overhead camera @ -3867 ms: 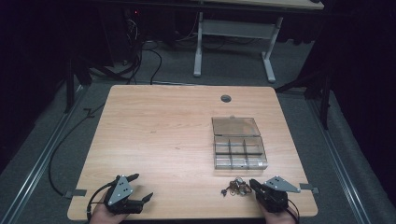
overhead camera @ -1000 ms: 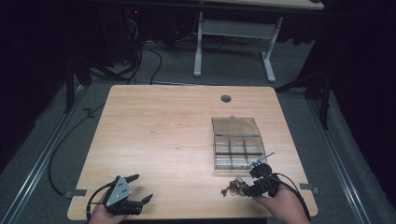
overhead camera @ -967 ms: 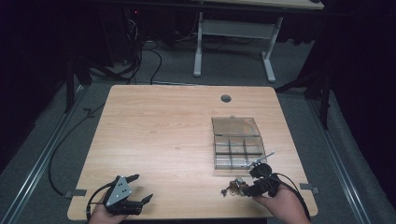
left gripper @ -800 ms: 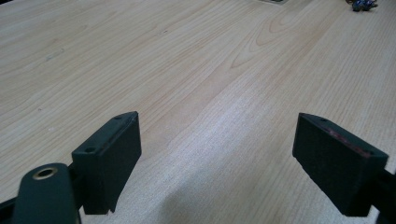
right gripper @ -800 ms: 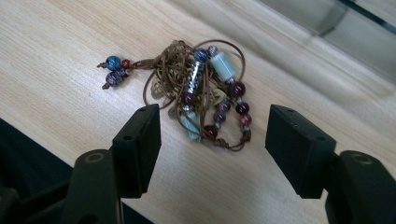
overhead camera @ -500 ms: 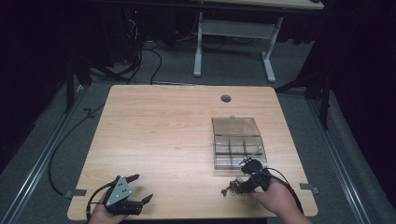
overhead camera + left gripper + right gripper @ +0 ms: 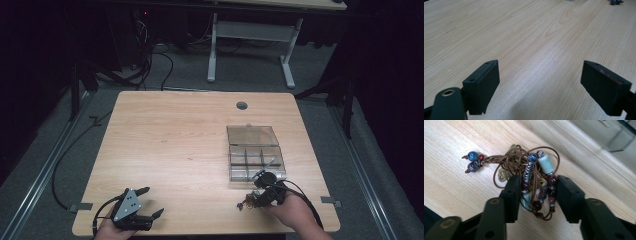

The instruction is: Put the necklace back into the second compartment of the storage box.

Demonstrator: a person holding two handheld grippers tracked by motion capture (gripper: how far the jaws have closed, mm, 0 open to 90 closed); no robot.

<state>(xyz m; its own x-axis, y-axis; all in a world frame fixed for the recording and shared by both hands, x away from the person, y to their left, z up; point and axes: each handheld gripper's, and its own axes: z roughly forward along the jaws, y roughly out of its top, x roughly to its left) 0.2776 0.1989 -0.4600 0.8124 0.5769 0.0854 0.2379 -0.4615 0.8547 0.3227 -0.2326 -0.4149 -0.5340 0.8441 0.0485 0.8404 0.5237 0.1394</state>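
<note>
A tangle of brown cord strung with dark red, blue, pale green and silver beads (image 7: 534,170) lies on the wooden table (image 7: 175,140) near its front edge, seen small in the high view as the beads (image 7: 243,204). My right gripper (image 7: 537,192) points down over it; its jaws have just been closing, and the pads now touch beads on both sides of the bundle. In the high view the right gripper (image 7: 254,199) sits just in front of a clear compartment box (image 7: 255,160). My left gripper (image 7: 154,201) rests open at the front left, nothing between the jaws (image 7: 540,82).
The clear box has its lid (image 7: 252,135) folded back flat behind it. A round cable hole (image 7: 242,105) is at the table's far middle. A white desk frame (image 7: 250,45) and cables lie on the floor beyond.
My right hand has come left and down from the box's front corner onto the bead tangle, and its jaws have narrowed around it. The left gripper has stayed put.
</note>
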